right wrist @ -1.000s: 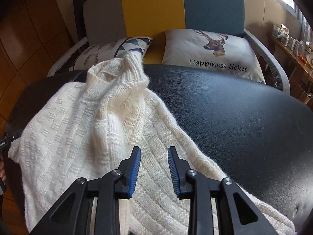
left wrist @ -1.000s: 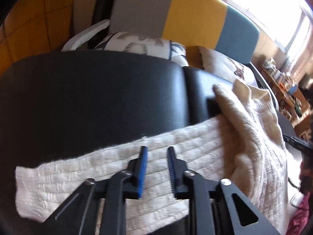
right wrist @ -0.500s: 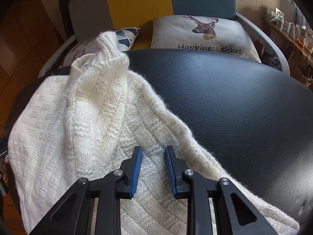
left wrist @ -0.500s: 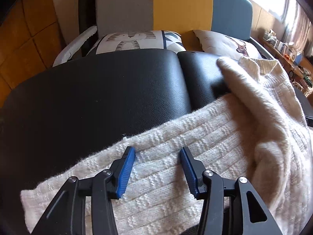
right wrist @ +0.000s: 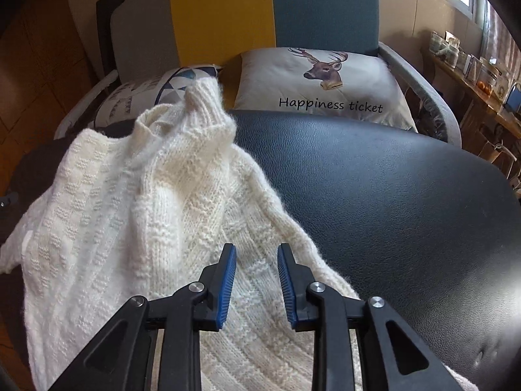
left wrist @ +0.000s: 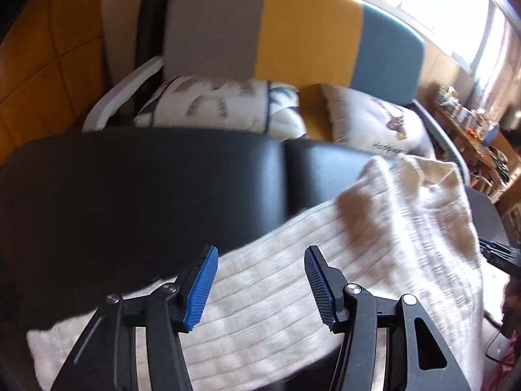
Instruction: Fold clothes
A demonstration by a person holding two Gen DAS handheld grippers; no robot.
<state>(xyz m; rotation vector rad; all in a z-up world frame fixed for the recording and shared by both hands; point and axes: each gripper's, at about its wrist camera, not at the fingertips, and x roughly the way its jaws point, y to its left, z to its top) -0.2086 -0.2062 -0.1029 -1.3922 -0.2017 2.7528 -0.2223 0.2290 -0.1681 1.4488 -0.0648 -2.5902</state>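
Sweater (right wrist: 136, 215) under right claw (right wrist: 255, 280) — unclamped.

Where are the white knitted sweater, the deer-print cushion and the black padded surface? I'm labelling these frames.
white knitted sweater (right wrist: 107, 215), right wrist view, chest panel
deer-print cushion (right wrist: 364, 75), right wrist view, plain fabric
black padded surface (right wrist: 390, 189), right wrist view, bare top

A home living room. At 12 o'clock stands a sofa (right wrist: 228, 22) with grey, yellow and blue back panels, carrying a deer-print cushion (right wrist: 322, 84) lettered "Happiness ticket" and a patterned cushion (left wrist: 224, 106). At 2 o'clock a wooden shelf (right wrist: 469, 71) holds jars and small items beneath a bright window (left wrist: 439, 9). Wood panelling (left wrist: 49, 65) lines 10 o'clock.
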